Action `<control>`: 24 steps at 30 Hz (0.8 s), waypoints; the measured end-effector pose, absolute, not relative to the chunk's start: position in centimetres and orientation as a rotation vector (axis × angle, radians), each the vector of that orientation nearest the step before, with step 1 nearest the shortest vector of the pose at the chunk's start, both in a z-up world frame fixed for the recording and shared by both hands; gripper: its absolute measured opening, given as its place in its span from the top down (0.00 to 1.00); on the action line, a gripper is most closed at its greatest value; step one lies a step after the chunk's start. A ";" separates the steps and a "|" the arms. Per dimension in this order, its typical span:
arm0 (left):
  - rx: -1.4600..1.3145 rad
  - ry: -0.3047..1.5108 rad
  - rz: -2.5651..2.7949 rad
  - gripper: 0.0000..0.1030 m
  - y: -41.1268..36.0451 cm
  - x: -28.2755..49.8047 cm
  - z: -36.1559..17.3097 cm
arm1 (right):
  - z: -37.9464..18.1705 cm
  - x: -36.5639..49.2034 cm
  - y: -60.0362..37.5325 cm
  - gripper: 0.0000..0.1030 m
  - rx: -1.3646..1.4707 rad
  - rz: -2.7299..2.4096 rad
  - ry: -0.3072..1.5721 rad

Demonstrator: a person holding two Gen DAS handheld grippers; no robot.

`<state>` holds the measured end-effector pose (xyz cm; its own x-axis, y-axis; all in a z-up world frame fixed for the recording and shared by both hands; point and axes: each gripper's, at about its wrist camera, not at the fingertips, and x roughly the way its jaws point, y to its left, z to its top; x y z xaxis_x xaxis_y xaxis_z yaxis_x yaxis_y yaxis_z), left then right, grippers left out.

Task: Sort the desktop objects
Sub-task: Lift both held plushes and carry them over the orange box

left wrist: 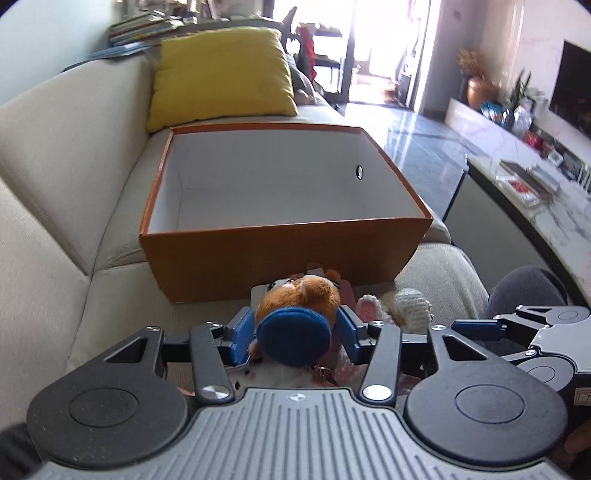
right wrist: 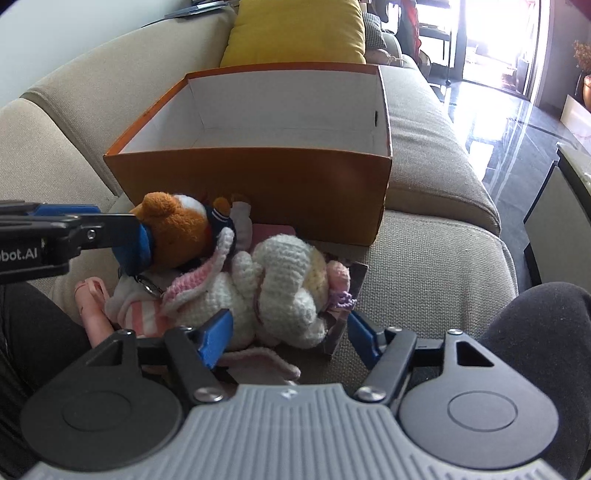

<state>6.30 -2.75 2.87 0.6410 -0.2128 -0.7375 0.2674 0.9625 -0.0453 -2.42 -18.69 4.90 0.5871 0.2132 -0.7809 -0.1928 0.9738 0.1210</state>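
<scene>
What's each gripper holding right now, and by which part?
Left gripper clamps the orange plush toy by its blue-capped head. Right gripper straddles the white crochet bunny; grip unclear.

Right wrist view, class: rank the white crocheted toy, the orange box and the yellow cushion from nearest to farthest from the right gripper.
1. White crocheted toy: lying between the right gripper's blue fingers, on the sofa seat.
2. Orange box: open, standing on the sofa just beyond the toys.
3. Yellow cushion: behind the box, propped against the sofa back.

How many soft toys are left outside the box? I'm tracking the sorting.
2 clearly: the orange plush between the left tongs, and the white crocheted toy between the right tongs. More may lie beneath.
</scene>
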 end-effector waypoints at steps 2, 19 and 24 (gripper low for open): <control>0.099 0.859 -0.301 0.41 -3.2 7.4 2.7 | 4.9 -1.8 -18.7 0.34 0.029 0.241 0.920; -0.045 1.017 -0.356 0.51 -1.1 10.6 0.8 | 7.0 1.9 -18.6 0.71 -0.058 0.345 0.886; -0.160 1.039 -0.359 0.53 -0.8 9.4 0.8 | 7.8 3.4 -18.3 0.71 -0.193 0.371 0.860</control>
